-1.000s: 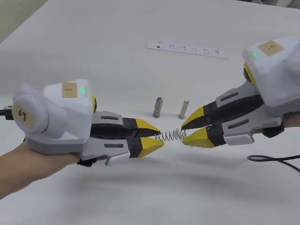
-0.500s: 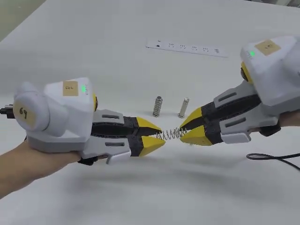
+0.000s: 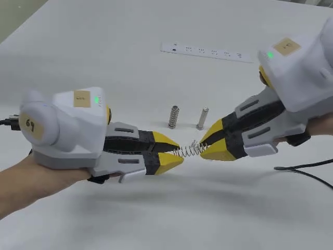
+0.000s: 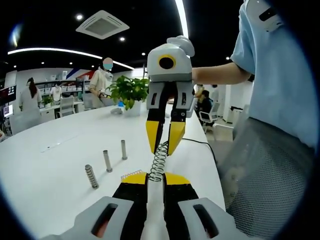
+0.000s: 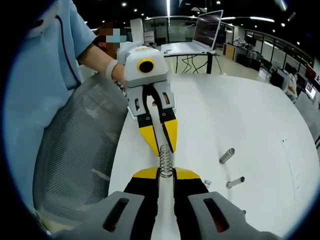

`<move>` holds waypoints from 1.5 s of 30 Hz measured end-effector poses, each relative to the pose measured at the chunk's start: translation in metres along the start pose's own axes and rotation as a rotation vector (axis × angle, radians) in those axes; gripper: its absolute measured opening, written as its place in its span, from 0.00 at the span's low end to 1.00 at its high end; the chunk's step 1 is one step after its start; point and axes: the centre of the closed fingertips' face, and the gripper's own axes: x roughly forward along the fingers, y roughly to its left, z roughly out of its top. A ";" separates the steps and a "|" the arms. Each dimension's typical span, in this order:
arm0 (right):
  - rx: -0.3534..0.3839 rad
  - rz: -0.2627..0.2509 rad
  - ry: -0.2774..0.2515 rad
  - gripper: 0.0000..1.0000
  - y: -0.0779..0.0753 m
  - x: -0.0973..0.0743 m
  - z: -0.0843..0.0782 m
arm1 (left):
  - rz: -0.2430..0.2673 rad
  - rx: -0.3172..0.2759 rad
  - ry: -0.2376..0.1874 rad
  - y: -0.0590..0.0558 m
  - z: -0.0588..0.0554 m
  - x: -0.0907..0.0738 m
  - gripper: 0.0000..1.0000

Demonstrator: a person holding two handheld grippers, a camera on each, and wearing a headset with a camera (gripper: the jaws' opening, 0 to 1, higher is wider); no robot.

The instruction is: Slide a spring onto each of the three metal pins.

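Hiding its ends in jaws, L gripper (image 3: 180, 152) & R gripper (image 3: 203, 148) each clamp wire coil spring (image 3: 191, 150). Bare cylindrical pin (image 3: 202, 119) at 12 o'clock.

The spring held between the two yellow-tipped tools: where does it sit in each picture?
Head view: spring, centre, lying sideways.
Left gripper view: spring, low centre, leaning upward.
Right gripper view: spring, low centre, upright.
Shared landmark: the loaded pin.
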 end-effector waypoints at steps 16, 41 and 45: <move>-0.066 0.057 0.162 0.07 0.004 0.003 -0.010 | -0.064 0.078 0.099 -0.011 -0.014 0.012 0.04; -0.195 0.109 0.320 0.07 0.004 0.009 -0.012 | -0.097 0.086 0.153 -0.015 -0.025 0.016 0.03; -0.205 0.108 0.327 0.07 0.004 0.008 -0.011 | -0.094 0.080 0.157 -0.014 -0.026 0.017 0.02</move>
